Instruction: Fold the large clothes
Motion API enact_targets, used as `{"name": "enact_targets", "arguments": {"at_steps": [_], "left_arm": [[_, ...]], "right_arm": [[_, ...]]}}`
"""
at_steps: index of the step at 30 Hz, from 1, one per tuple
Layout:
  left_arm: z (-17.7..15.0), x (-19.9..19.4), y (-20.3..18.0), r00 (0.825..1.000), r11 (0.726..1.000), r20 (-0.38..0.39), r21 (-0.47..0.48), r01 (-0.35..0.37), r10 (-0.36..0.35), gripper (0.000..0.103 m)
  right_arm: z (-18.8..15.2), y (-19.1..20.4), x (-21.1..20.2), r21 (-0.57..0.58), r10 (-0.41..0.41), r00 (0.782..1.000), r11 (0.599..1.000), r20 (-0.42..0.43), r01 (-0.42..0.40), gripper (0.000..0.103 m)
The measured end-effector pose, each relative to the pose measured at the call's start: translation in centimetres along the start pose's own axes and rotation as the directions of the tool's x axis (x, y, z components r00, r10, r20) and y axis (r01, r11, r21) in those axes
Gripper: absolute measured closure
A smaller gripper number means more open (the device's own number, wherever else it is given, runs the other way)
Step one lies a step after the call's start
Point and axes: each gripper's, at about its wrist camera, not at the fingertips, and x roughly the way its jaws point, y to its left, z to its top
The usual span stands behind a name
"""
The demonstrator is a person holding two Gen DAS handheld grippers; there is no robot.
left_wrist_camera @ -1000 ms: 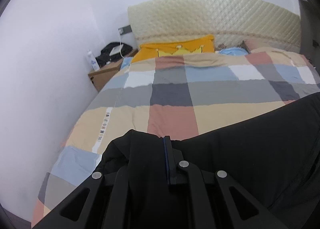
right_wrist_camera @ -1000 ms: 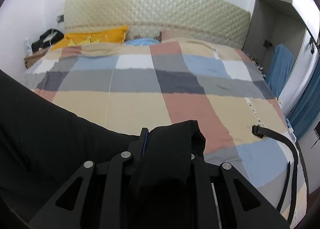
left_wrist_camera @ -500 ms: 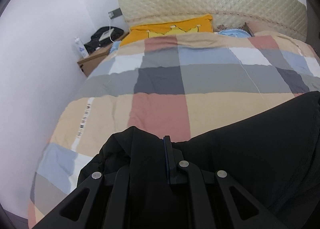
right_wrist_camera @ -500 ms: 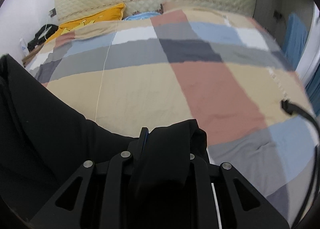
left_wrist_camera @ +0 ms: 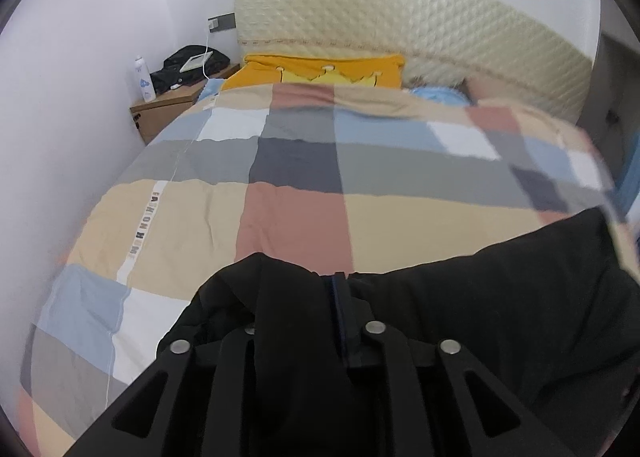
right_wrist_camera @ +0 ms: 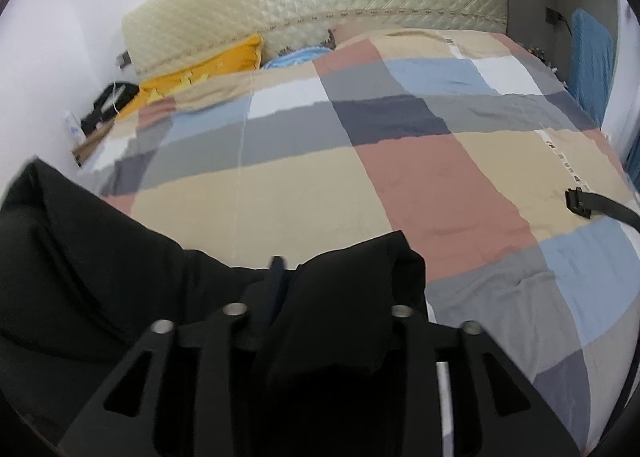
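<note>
A: Where's the garment?

B: My left gripper (left_wrist_camera: 334, 297) and right gripper (right_wrist_camera: 288, 281) each have jaws pinching the black garment (left_wrist_camera: 500, 297) above the checkered bed (left_wrist_camera: 288, 209).

A: Fingertips visible?

B: Nope, cloth buries them, and the right-side edges are blurry.

Soft, even indoor light; fisheye bending and motion blur at edges.

One black garment (left_wrist_camera: 500, 297), two pillows, one checked quilt (left_wrist_camera: 360, 177), one bottle (left_wrist_camera: 143, 78).
</note>
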Motion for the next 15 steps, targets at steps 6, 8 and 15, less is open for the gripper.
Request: {"name": "enact_targets", "arguments": {"at_steps": [6,8,15], "left_arm": [[-0.3,-6.9,2.2,0.994,0.994,0.006,-0.007,0.112,-0.112,0.016],[-0.3,-9.5,3.2,0.992,0.993,0.045,-0.026,0.119,-0.117,0.016],[1.7,-16.8,0.2,0.974,0.993,0.196,0.055,0.108,-0.117,0.016]], "right_arm": [[0.6,1.0,-5.6,-0.054,0.067,0.997,0.996,0.033,-0.065,0.000],[0.7,0.9,-7.4,-0.049,0.057,0.996,0.997,0.067,-0.054,0.001],[2.8,2.3,-13.5,-0.033,0.091,0.980,0.996,0.179,-0.087,0.001]]}}
